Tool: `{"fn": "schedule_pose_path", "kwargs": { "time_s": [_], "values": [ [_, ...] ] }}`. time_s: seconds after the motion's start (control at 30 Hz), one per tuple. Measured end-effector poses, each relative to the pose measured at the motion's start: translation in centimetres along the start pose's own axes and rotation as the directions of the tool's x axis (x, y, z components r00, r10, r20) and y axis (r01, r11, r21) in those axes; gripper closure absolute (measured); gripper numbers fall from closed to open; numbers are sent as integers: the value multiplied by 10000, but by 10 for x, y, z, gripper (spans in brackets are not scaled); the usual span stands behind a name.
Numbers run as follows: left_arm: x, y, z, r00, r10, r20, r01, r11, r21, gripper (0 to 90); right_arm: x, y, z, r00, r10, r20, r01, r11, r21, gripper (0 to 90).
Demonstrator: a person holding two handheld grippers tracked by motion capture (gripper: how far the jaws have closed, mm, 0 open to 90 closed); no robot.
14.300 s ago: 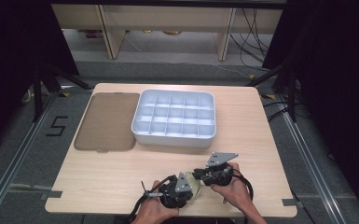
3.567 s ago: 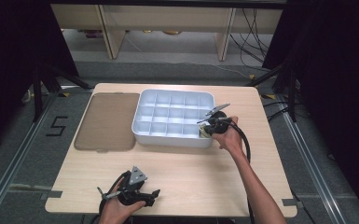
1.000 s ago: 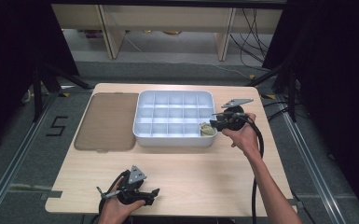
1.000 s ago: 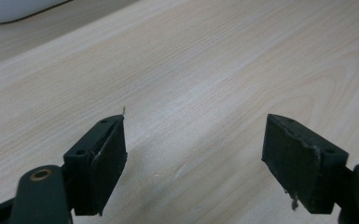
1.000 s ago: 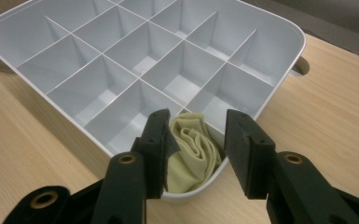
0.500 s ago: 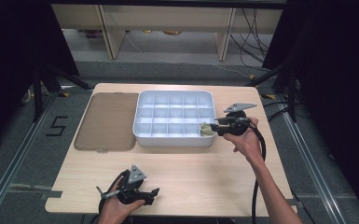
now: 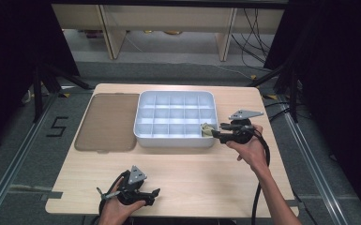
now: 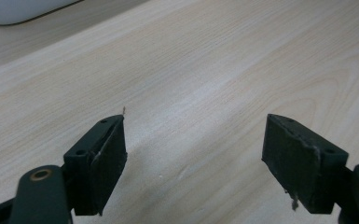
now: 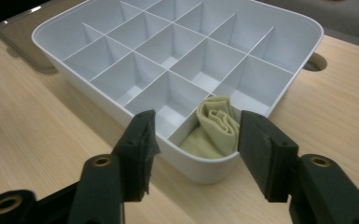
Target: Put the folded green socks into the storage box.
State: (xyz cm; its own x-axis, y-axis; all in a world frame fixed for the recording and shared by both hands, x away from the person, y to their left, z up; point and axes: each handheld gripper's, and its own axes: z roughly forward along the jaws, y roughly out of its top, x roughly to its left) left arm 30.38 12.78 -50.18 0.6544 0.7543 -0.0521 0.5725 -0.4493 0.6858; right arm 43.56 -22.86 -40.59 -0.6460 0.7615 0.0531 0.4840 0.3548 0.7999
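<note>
Right jaws: I am seeing them standing apart with nothing between the pads; the right gripper (image 9: 193, 154) is hovering just outside the tray's near wall, so I judge the cloth is already let go.
Cloth: the folded yellow cloth (image 9: 216, 128) is sitting inside the tray's corner cell nearest my right hand, bunched upright against the divider and resting on the cell floor. In the high view the cloth (image 7: 208, 130) is showing at the tray's near right corner.
Tray: the white tray (image 9: 303, 28) is lying flat mid-table with its other cells bare; I am reading the corner cell as the chosen spot because it is the shortest reach from the right side.
Left jaws: wide open and holding nothing; the left gripper (image 8: 193, 158) is resting low over bare wood near the table's front edge, well apart from the tray, I judge parked out of the way.
Lid: the brown lid (image 7: 107, 121) is lying flat just beside the tray's left side, leaving the cells open for filling.
Table: the table (image 7: 192, 173) is bearing everything.
</note>
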Motion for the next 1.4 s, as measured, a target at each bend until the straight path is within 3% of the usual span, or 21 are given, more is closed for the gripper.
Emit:
{"fn": "schedule_pose_path", "kwargs": {
  "time_s": [0.17,0.2,0.33,0.4,0.47,0.5,0.53,0.67,0.73,0.87,0.97,1.0,1.03,1.07,1.1,1.13,1.17,1.27,1.3,1.33,1.4],
  "values": [
    [0,0,0,10000,-2,-6,2,10000,-1,211,8,-7,-1,9996,231,-144,-231,9997,11,409],
    [0,0,1,10000,-17,9,17,10000,-46,211,7,-8,0,9999,-106,-77,105,9998,-162,401],
    [0,-1,2,9999,-118,35,119,9998,-146,211,15,-13,2,9983,401,-427,-420,9982,-439,379],
    [0,-1,2,9999,-103,46,103,9998,-144,211,15,-15,4,9989,160,-438,-177,9991,-382,361],
    [-2,-1,3,9992,-400,-14,399,9983,-421,211,17,-16,1,9984,292,-493,-310,9989,-358,358],
    [-2,-1,2,9990,-436,67,439,9983,-397,211,16,-17,1,9994,-64,-354,44,9984,-564,354],
    [-2,-2,2,9993,-365,31,366,9988,-338,211,19,-18,0,9984,224,-526,-245,9989,-401,352],
    [-4,-2,4,9988,-480,13,480,9981,-383,211,22,-22,-3,9983,153,-570,-181,9986,-496,340],
    [-3,-2,2,9998,-190,47,191,9996,-220,210,24,-24,-3,9986,160,-503,-183,9987,-467,329],
    [-2,-1,1,9998,-192,84,194,9996,-190,210,28,-30,-2,9975,252,-663,-277,9989,-366,300],
    [-2,-2,2,9996,-290,46,291,9991,-313,210,29,-32,-4,9976,141,-673,-162,9994,-307,282],
    [-2,-2,2,9996,-269,54,270,9992,-297,209,28,-33,-5,9980,-159,-605,141,9995,-295,275],
    [-1,-2,1,9999,-129,26,129,9997,-187,209,32,-34,-5,9969,257,-737,-282,9991,-323,274],
    [-2,-3,2,9995,-298,88,300,9994,-170,209,31,-34,-6,9978,-11,-667,-25,9986,-538,273],
    [-3,-3,3,9992,-394,71,395,9989,-248,209,35,-36,-7,9958,234,-888,-267,9990,-367,258],
    [-3,-3,3,9992,-402,84,404,9989,-252,208,34,-36,-6,9946,78,-1031,-120,9992,-393,247],
    [-3,-3,2,9996,-260,77,262,9994,-236,208,38,-38,-8,9951,271,-948,-298,9992,-268,242],
    [-4,-3,2,9997,-255,63,257,9993,-266,208,38,-42,-7,9941,-61,-1080,20,9993,-384,226],
    [-3,-3,2,9998,-205,50,206,9995,-241,208,41,-44,-8,9935,135,-1132,-158,9997,-192,224],
    [-4,-3,4,9991,-416,2,416,9984,-379,208,40,-45,-8,9940,-67,-1091,47,9998,-189,219],
    [-4,-3,4,9990,-457,11,457,9984,-324,208,43,-49,-6,9921,114,-1249,-142,9997,-214,220]
  ]
}}
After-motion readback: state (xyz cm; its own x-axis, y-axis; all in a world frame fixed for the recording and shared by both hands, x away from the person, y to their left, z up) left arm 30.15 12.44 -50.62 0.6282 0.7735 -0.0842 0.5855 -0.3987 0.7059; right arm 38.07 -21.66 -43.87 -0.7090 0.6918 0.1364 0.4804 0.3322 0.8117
